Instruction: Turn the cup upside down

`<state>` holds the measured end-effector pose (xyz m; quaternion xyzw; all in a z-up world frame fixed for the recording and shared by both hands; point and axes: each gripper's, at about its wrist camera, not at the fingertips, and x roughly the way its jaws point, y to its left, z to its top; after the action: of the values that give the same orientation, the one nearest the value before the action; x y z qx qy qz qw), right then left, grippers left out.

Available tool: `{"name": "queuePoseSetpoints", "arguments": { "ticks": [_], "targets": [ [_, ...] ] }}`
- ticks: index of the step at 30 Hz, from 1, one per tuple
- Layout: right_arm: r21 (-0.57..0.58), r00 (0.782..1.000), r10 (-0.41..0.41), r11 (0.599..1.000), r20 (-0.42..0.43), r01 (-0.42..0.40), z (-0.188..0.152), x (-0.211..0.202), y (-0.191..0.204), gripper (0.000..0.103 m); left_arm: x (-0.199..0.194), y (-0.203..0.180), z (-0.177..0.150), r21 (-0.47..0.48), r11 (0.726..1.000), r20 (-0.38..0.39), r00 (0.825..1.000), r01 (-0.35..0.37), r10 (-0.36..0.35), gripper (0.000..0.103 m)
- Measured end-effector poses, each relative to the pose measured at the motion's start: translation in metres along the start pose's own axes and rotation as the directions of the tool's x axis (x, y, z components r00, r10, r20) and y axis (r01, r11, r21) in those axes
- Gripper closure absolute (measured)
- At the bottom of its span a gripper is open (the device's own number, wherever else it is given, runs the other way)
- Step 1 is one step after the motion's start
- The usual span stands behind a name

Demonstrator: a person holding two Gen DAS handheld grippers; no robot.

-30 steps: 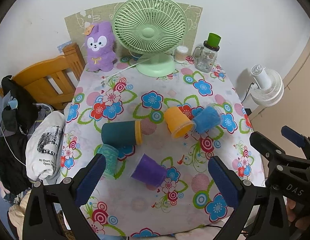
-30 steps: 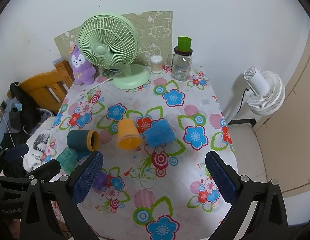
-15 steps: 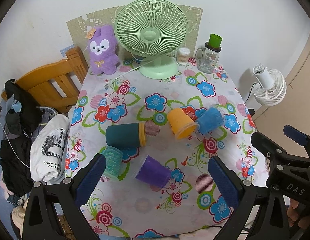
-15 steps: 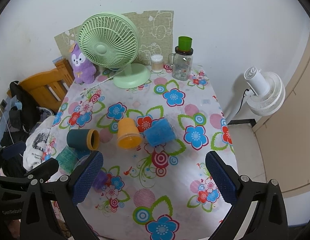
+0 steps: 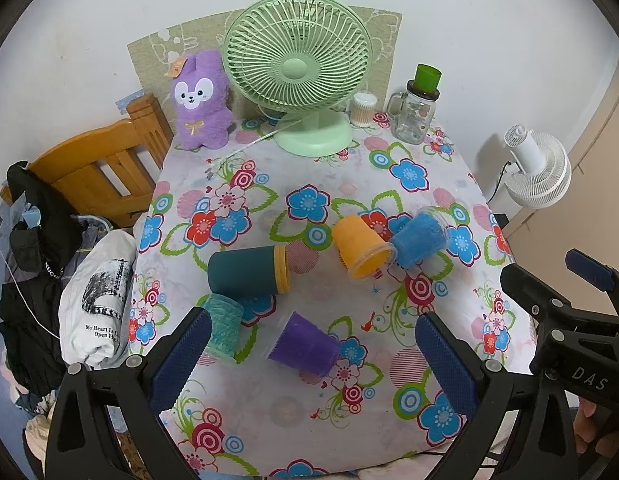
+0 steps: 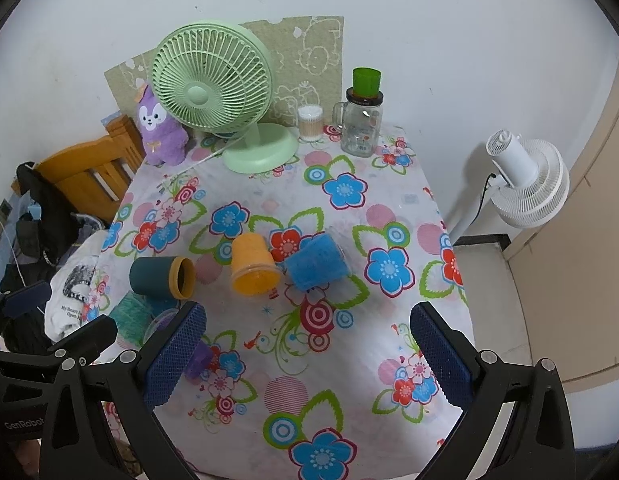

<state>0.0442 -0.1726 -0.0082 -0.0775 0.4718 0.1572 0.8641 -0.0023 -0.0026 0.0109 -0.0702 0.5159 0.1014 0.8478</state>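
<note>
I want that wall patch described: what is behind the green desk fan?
Behind the pale green desk fan a beige cartoon-print sheet is stuck on the white wall; its middle part is hidden by the fan's grille.

Home: plush toy [image 5: 199, 98], floral tablecloth [image 5: 309, 208]

White wall [image 6: 429, 20], wooden chair [image 5: 101, 168] left, perhaps beige door [image 6: 589, 240].

Both wrist views are evenly and brightly lit by soft, diffuse room light, with only faint shadows, such as the one behind the white standing fan [image 5: 537, 176] [image 6: 525, 184] on the wall. Focus is sharp throughout, without motion blur or strong glare. Fisheye distortion bends the flowered tablecloth [image 5: 309, 208] [image 6: 349, 208] edges, and black vignetting fills the corners.
</note>
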Motion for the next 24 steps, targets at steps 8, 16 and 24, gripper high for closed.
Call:
{"name": "queuePoseSetpoints", "arguments": {
  "ticks": [8,16,24],
  "targets": [
    [0.001,1.000,-0.013,1.000,-0.024,0.013,0.004,0.014,-0.006,0.000,0.014,-0.004,0.003,0.005,1.000,-0.027,1.000,0.006,-0.006,0.000],
    [0.003,0.998,-0.022,1.000,-0.051,0.022,0.016,0.039,-0.014,0.000,0.038,-0.004,0.013,-0.027,1.000,-0.076,0.997,0.017,-0.019,0.000],
    [-0.009,0.996,-0.032,0.999,-0.082,0.032,0.035,0.075,-0.025,0.000,0.076,-0.010,0.029,-0.065,0.997,-0.133,0.991,0.028,-0.036,0.000]
  ]
}}
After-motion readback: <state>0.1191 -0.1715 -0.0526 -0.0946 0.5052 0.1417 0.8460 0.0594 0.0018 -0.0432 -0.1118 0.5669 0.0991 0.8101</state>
